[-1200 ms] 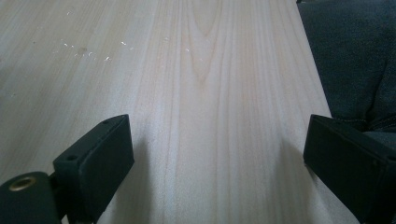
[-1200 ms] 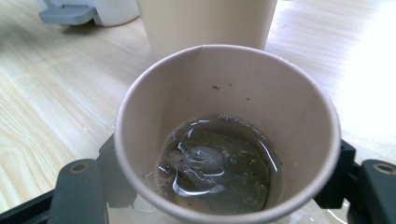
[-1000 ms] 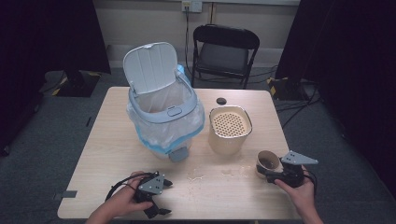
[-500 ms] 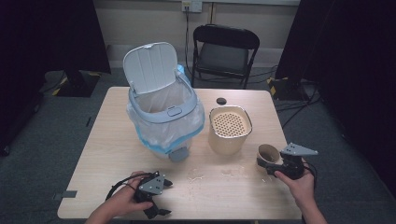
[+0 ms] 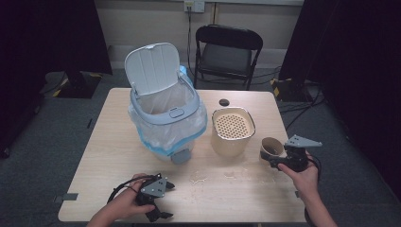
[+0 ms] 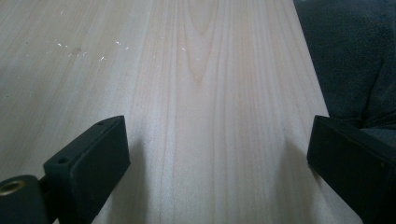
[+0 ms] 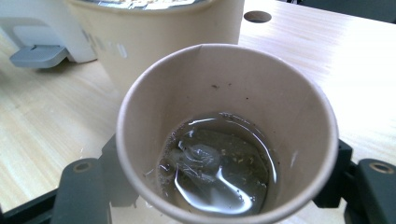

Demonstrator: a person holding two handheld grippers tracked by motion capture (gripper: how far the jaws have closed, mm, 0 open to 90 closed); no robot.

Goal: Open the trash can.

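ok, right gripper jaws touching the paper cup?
Touching. In the right gripper view the paper cup sits clamped between the right gripper's black jaws, both pressed against its wall, no gap.

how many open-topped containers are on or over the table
3: the lined bin with its lid up at the table's left, the beige strainer pot beside it, and the paper cup with liquid in it, held in the right gripper near the right edge.

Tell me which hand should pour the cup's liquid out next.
Right. The right gripper already clamps the paper cup, which holds liquid, just beside the strainer container. The left gripper rests open on the table at the near edge, holding nothing, farther from both.
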